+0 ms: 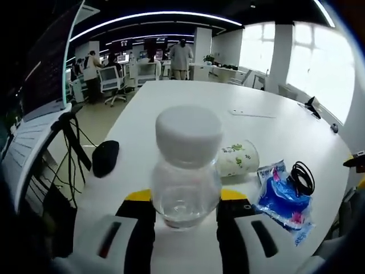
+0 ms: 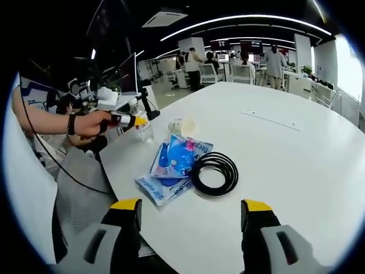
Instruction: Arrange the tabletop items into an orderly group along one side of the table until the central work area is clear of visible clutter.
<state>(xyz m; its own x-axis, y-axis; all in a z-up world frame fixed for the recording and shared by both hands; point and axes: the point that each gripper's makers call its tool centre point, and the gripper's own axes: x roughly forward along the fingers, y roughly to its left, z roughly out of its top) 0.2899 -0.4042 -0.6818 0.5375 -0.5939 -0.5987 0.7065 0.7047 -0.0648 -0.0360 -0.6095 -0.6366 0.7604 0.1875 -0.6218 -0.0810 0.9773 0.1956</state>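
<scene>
Bottle (image 1: pixel 186 171), clear with a white cap, stands upright between the jaws of the left gripper (image 1: pixel 186 206) in the left gripper view; the yellow-tipped jaws are pinching its lower body on both sides, near the table's (image 1: pixel 188 103) near edge. Just behind it a paper cup (image 1: pixel 238 158) lies on its side. Right of that sits a blue packet (image 1: pixel 282 197), with a black cable coil (image 1: pixel 302 177) touching its far corner. A black mouse (image 1: pixel 105 157) rests at the left edge of the table. Farther off lies a thin white strip (image 1: pixel 251 114).

In the right gripper view, the right gripper (image 2: pixel 191 214) hangs over the near table edge with its jaws spread wide and nothing between them. Ahead of it the packet (image 2: pixel 174 165) and the coil (image 2: pixel 214 172) lie together, the coil overlapping the packet's right side. Beyond them is the cup (image 2: pixel 181 127), and at the left edge the left gripper (image 2: pixel 137 121), held by a hand (image 2: pixel 91 123), grips the bottle (image 2: pixel 144 131).

The bottle looks nearly empty and smooth, so a loose or tilted squeeze could let it slip or topple, probably against the cup, which would roll. Set too close to the rim, it may fall off. Dragging the packet could pull the coil along.
</scene>
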